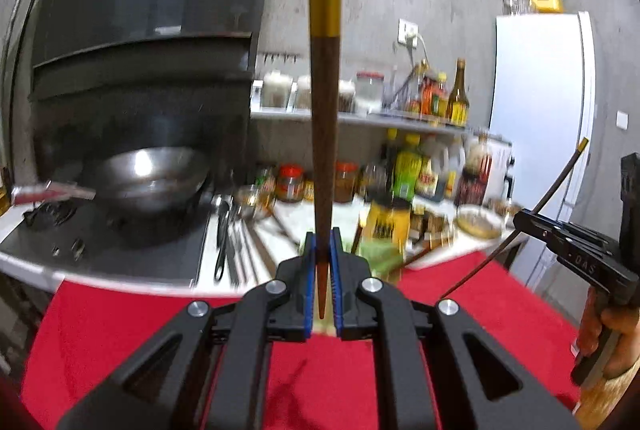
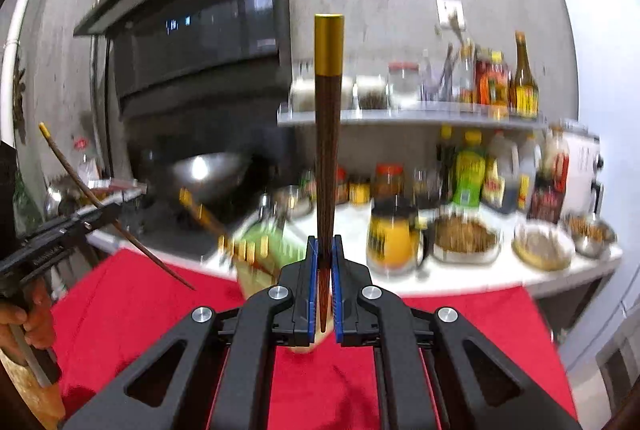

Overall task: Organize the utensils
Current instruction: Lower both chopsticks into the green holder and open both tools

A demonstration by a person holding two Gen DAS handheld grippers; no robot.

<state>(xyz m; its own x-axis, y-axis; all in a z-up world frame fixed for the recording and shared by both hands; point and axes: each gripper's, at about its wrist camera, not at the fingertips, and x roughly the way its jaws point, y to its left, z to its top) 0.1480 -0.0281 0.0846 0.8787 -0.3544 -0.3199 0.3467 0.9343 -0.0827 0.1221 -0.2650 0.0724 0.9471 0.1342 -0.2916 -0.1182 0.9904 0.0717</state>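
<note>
My left gripper (image 1: pixel 323 242) is shut on a brown chopstick with a gold end (image 1: pixel 325 110), which stands up and away from the jaws. My right gripper (image 2: pixel 325 246) is shut on a matching chopstick (image 2: pixel 329 134). Each view also catches the other hand: the right gripper (image 1: pixel 520 220) with its chopstick (image 1: pixel 548 198) at the right edge, and the left gripper (image 2: pixel 116 210) with its chopstick (image 2: pixel 80 182) at the left edge. Beyond the jaws a blurred green-and-beige holder (image 2: pixel 260 258) with gold-tipped sticks stands on the red cloth (image 2: pixel 140 302).
Behind the cloth runs a white counter with a wok (image 1: pixel 152 178) on the stove, loose utensils (image 1: pixel 226 230), a yellow mug (image 2: pixel 394 242), bowls of food (image 2: pixel 540 246) and several bottles and jars. A white fridge (image 1: pixel 540 110) stands at the right.
</note>
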